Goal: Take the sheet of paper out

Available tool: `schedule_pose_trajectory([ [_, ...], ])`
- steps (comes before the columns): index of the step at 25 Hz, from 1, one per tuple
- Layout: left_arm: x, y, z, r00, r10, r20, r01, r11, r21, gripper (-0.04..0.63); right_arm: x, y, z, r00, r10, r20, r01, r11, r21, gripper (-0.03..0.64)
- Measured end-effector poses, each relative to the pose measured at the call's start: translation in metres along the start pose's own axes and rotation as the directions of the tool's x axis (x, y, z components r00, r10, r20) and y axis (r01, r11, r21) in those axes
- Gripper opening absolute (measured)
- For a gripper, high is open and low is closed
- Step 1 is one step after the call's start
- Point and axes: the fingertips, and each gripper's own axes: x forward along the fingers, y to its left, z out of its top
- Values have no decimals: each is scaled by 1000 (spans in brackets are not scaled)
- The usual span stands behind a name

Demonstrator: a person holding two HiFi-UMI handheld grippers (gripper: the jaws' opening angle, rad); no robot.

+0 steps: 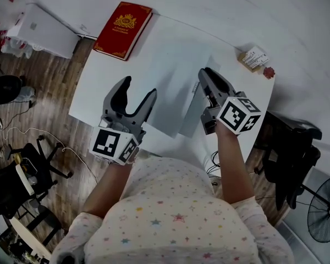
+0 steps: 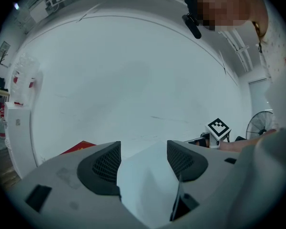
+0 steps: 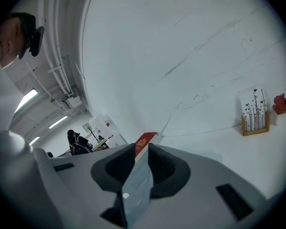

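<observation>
A white sheet of paper lies on the white table, its right part inside a clear plastic sleeve. My right gripper is shut on the sleeve's edge; in the right gripper view the thin sleeve, with a small snap button, stands pinched between the jaws of the right gripper. My left gripper is open over the sheet's near left part. In the left gripper view a corner of the paper shows between the wide-apart jaws of the left gripper; whether they touch it is unclear.
A red book lies at the table's far left corner. A small card stand and a red ornament sit at the far right. A black chair and a fan stand right of the table.
</observation>
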Motion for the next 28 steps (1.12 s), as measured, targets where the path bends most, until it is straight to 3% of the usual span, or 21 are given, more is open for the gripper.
schedule_pose_trajectory([
  [7, -10, -12, 18, 1000, -28, 10, 28, 999, 22, 281, 15, 27, 12, 998, 55, -2, -55, 997, -48, 83],
  [12, -8, -20, 26, 993, -113, -32, 113, 994, 12, 281, 28, 48, 18, 997, 81, -5, -82, 993, -89, 81],
  [16, -6, -29, 44, 989, -146, -18, 146, 988, 43, 281, 40, 63, 23, 996, 88, -12, -89, 987, -136, 81],
  [24, -20, -36, 47, 990, -133, -49, 137, 986, 99, 281, 71, 97, 29, 989, 143, -28, -145, 971, -191, 78],
  [28, -32, -30, 36, 990, -109, -88, 117, 989, 91, 281, 84, 111, 29, 988, 151, -28, -153, 966, -207, 75],
])
